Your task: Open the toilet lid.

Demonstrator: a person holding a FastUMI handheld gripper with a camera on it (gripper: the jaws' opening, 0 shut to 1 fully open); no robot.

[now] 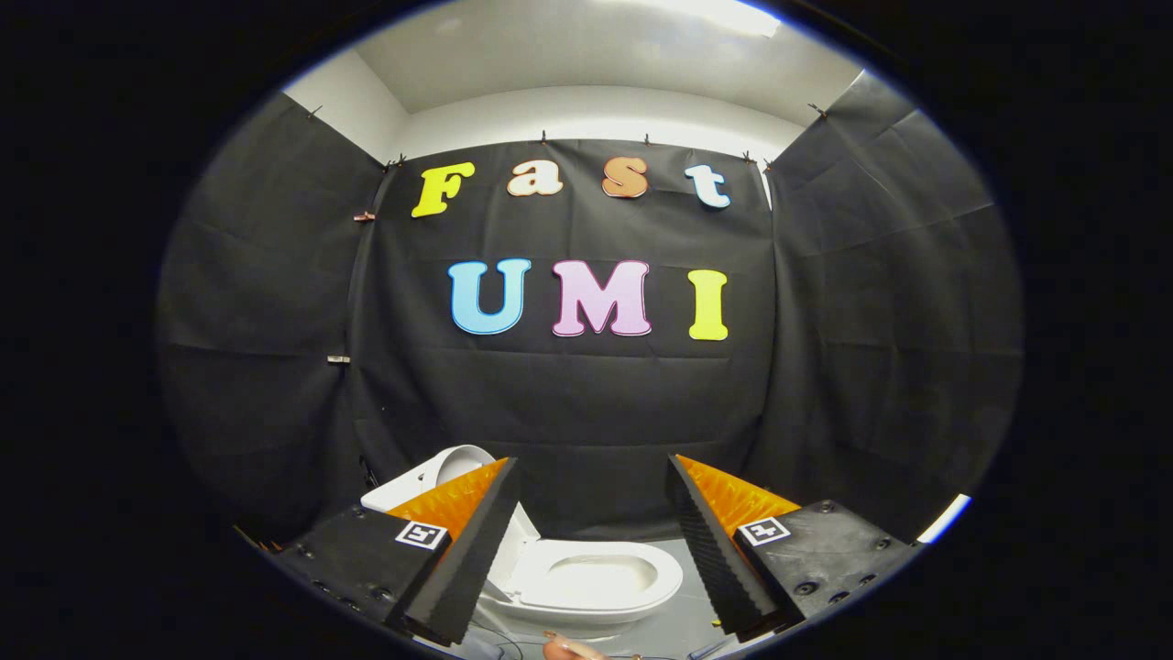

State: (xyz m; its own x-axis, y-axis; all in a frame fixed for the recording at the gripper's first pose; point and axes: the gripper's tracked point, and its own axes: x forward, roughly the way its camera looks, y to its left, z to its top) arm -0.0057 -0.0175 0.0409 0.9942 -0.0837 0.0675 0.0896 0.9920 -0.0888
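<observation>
a: gripper point(591, 477) fingers spread wide, nothing between them, raised above the fixture.

b: toilet position?

a: toilet point(586, 577) sits low between the fingers, on a grey floor point(678, 623). lid point(440, 472) already up, leaning back behind the left finger. seat and bowl exposed. black cloth wall point(586, 403) behind.

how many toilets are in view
1. The toilet stands on the floor below and beyond the open tool, seen between its fingers, lid raised behind the left finger. Nothing is gripped.
</observation>
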